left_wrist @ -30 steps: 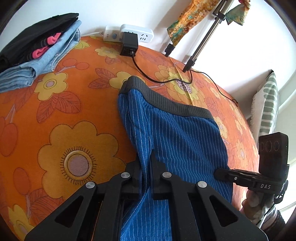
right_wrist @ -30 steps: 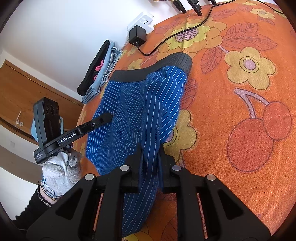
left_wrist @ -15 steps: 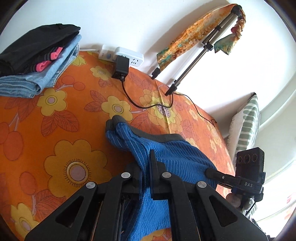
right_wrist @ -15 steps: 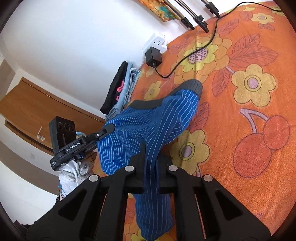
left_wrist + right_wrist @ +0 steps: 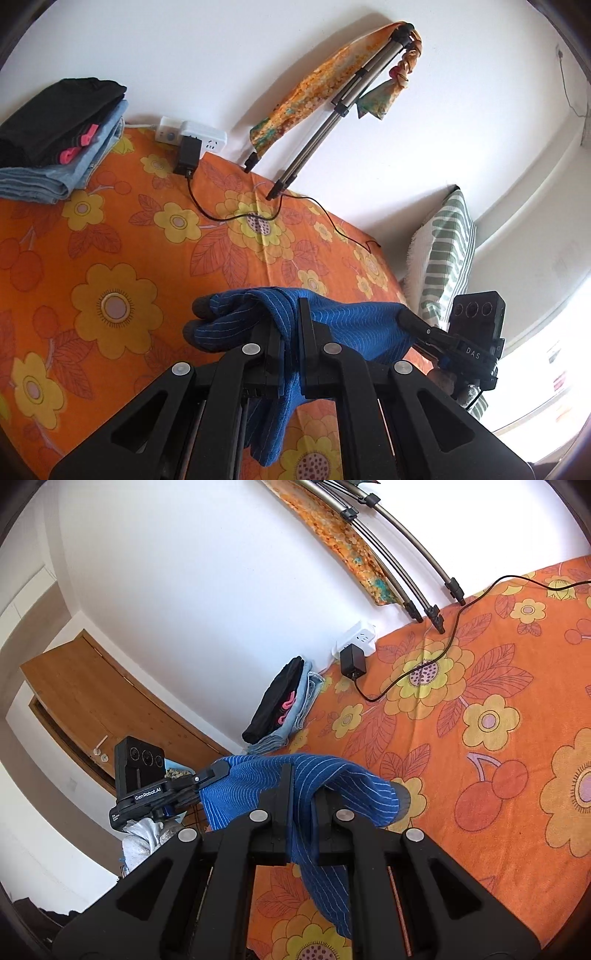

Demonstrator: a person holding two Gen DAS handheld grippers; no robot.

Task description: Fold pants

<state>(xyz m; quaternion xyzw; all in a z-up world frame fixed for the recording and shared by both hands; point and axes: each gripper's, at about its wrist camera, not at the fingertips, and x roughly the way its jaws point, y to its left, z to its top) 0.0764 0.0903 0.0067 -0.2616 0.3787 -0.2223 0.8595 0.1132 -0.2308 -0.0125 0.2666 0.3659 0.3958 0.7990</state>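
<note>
The blue pinstriped pants [image 5: 347,321] with a grey waistband hang in the air above the orange flowered bedspread [image 5: 110,258], stretched between my two grippers. My left gripper [image 5: 290,325] is shut on one edge of the cloth. My right gripper [image 5: 301,794] is shut on the other edge; the pants [image 5: 343,786] drape over it and hang down below. Each gripper shows in the other's view, the right one [image 5: 406,317] and the left one [image 5: 218,770], both pinching the fabric.
A stack of folded clothes [image 5: 55,147] lies at the bed's far left corner by the wall. A white power strip [image 5: 192,134] with a black adapter and cable, tripod legs [image 5: 306,155] with a scarf, and a striped pillow [image 5: 447,251] line the bed's far side. A wooden door [image 5: 103,709] stands left.
Both grippers have lifted the pants off the bedspread; the cloth, flat on the bed a second ago, now hangs bunched between them, and both views tilt up toward the wall.
</note>
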